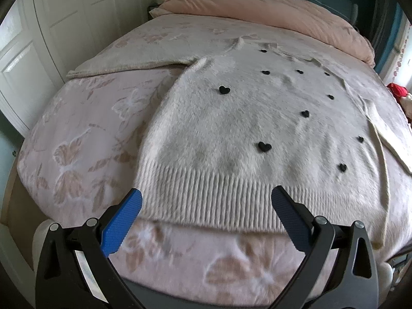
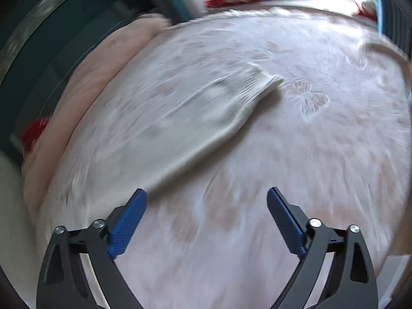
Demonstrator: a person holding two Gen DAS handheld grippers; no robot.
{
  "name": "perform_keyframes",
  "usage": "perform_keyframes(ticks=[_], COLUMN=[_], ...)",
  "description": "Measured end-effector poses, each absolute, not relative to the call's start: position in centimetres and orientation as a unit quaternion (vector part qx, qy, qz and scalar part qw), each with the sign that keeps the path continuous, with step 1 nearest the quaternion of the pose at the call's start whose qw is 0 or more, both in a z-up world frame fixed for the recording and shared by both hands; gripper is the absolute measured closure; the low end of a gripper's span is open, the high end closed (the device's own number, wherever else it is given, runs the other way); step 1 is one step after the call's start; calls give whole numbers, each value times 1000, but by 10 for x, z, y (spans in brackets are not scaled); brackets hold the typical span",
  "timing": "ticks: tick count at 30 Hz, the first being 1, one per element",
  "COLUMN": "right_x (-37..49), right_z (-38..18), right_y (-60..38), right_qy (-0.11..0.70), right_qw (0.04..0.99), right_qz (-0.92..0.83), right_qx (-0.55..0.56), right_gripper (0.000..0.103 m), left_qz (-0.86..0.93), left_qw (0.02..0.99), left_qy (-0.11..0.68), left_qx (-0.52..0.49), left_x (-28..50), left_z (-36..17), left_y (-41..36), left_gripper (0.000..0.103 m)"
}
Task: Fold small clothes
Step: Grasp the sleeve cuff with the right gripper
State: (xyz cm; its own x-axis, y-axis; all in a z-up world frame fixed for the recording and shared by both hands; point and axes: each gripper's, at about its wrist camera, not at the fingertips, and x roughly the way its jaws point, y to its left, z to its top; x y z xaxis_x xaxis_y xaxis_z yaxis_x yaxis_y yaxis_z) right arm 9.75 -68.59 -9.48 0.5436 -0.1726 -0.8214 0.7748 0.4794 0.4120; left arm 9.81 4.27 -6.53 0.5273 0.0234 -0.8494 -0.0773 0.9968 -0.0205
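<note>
In the left wrist view, a fluffy cream sweater (image 1: 247,128) dotted with small black hearts (image 1: 264,146) lies flat, front up, on the pink butterfly-print bedspread (image 1: 77,139). Its ribbed hem (image 1: 206,200) faces the camera. The left gripper (image 1: 206,203) hovers just above that hem with its blue pads (image 1: 123,221) spread wide, pinching nothing. One sleeve (image 1: 128,63) stretches away to the left across the bed; the other lies folded along the garment's right side. Bare bedspread borders the sweater on the left and in front, up to the mattress edge. A folded pink duvet (image 1: 270,13) closes off the far end, and white panelled wardrobe doors (image 1: 38,51) stand just beside the bed's left edge. No label or writing is readable.

The right wrist view is blurred. The right gripper (image 2: 207,203) is also spread apart and holds nothing. A cream sleeve (image 2: 193,123) with a ribbed cuff (image 2: 260,85) runs diagonally from near the left pad toward the middle of the bed. Open bedspread fills the area ahead and to the right. The pink duvet lines the left edge. Nothing written can be made out.
</note>
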Motion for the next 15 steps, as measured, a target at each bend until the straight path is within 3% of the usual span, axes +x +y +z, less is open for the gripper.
perform_keyframes(ticks=[6,7,8,9,11,15], right_x=[127,132,137,142,154,201], right_z=[-136,-137,-137,-139,-127,-43], right_y=[-752,-757,-761,-764,-763,-711], right_qy=[331,324,322,325,303,244], right_qw=[753,758,760,758,770,849], right_qz=[-315,-316,-310,-304,-287,-189], right_qx=[474,471,472,476,483,428], right_gripper=[32,48,80,92,91,91], left_qz=[29,27,26,23,19,10], left_qw=[866,865,865,865,865,868], left_qy=[499,500,500,501,501,494], left_qx=[-29,-28,-27,-25,-27,-54], left_x=[122,126,128,131,137,145], left_z=[-82,-84,-85,-86,-87,-84], left_y=[28,26,24,22,21,29], left_gripper=[5,5,5,5,5,5])
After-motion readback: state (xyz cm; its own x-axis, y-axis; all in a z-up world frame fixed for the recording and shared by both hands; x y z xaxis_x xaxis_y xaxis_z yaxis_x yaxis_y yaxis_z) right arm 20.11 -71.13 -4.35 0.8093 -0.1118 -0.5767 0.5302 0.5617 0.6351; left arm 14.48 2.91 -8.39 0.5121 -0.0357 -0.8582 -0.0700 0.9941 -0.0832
